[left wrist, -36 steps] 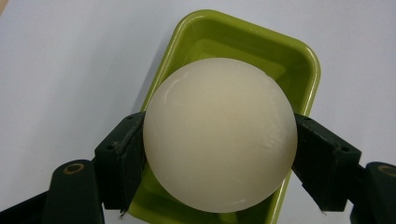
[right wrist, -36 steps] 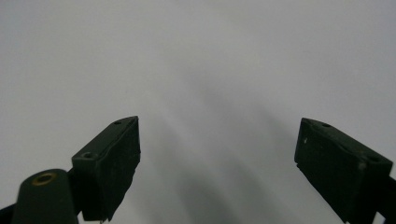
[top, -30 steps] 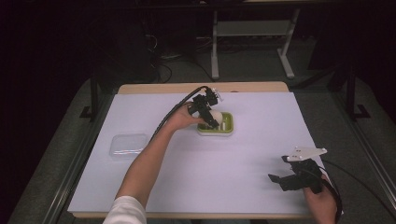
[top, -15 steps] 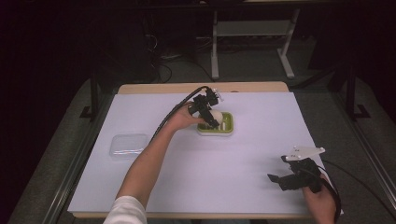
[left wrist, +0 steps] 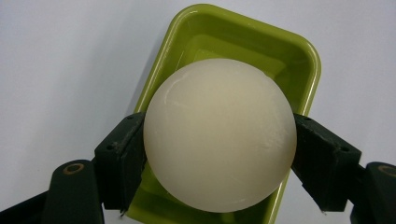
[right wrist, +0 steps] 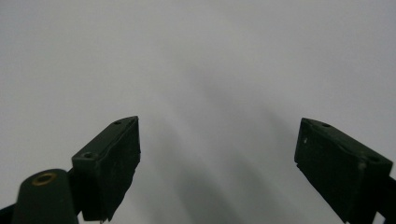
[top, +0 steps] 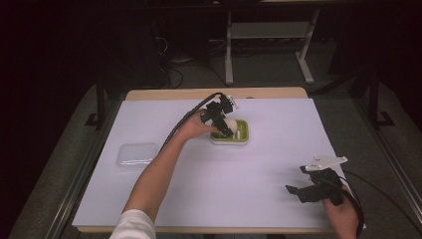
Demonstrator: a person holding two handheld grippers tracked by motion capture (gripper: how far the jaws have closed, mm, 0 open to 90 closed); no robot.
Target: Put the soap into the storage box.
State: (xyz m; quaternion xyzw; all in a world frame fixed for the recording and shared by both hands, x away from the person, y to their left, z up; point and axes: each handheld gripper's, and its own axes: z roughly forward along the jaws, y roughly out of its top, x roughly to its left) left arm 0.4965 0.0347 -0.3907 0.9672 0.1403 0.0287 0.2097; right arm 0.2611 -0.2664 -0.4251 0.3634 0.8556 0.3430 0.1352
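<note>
The left tongs [left wrist: 219,154] are clamped on the white ball [left wrist: 219,135] just above the green tray [left wrist: 299,46], release seemingly remaining, while the right tongs [right wrist: 217,163] idle apart over the desk [top: 278,194].

Over the last second we see little movement, and all of it small. Our right gripper [top: 298,190], held low near the front right corner of the white table [top: 278,164], has slid slightly toward the front edge, and the grey three-cornered plate [top: 326,162] on top of it has tipped a little, its long point now lying flatter. Our left gripper [top: 225,125], clamped on the smooth cream-white ball [left wrist: 219,135] above the lime-green rectangular plastic tray [left wrist: 299,51], has shifted at most a hair over that tray; we cannot tell its direction
</note>
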